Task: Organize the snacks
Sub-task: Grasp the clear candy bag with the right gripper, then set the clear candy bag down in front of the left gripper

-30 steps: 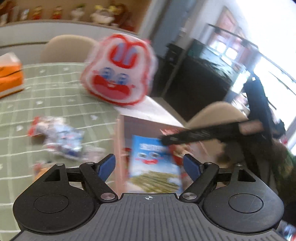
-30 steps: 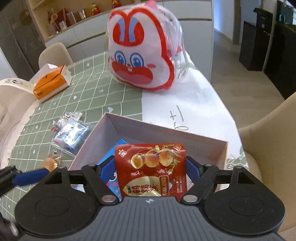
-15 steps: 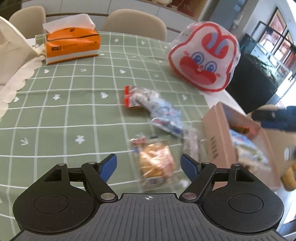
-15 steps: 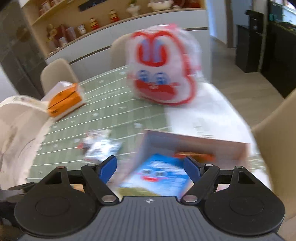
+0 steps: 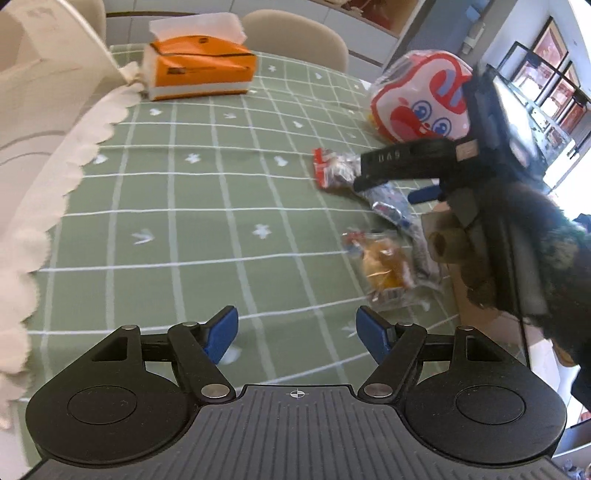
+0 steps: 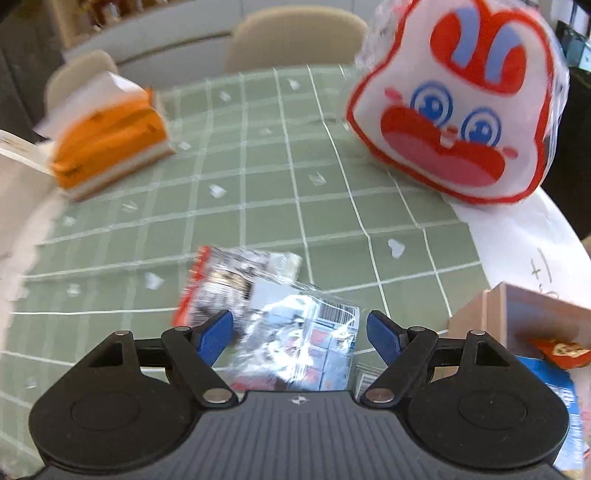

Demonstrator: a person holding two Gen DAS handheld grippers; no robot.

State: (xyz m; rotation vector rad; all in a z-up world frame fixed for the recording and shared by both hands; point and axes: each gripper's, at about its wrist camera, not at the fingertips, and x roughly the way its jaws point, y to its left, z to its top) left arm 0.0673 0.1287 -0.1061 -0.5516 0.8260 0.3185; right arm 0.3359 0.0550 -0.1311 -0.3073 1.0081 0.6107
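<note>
My left gripper (image 5: 297, 334) is open and empty above the green checked tablecloth (image 5: 184, 206). An orange snack packet (image 5: 382, 267) lies ahead to its right. My right gripper (image 6: 300, 334) is open, just above a clear blue-and-silver snack packet (image 6: 299, 343), with a red-edged packet (image 6: 225, 277) behind it. In the left wrist view the right gripper (image 5: 424, 177) hovers over those packets (image 5: 334, 168). The cardboard box (image 6: 517, 314) at the right holds a red packet (image 6: 557, 350) and a blue packet (image 6: 554, 391).
A big red-and-white rabbit-face bag (image 6: 458, 110) stands at the far right. An orange tissue box (image 5: 201, 70) sits at the far left. A white scalloped cloth (image 5: 44, 155) covers the left table side. Beige chairs (image 6: 295, 33) stand behind the table.
The right gripper let go of the red packet in the box and swung left over the loose packets. The left gripper moved left, away from the box and the orange packet.
</note>
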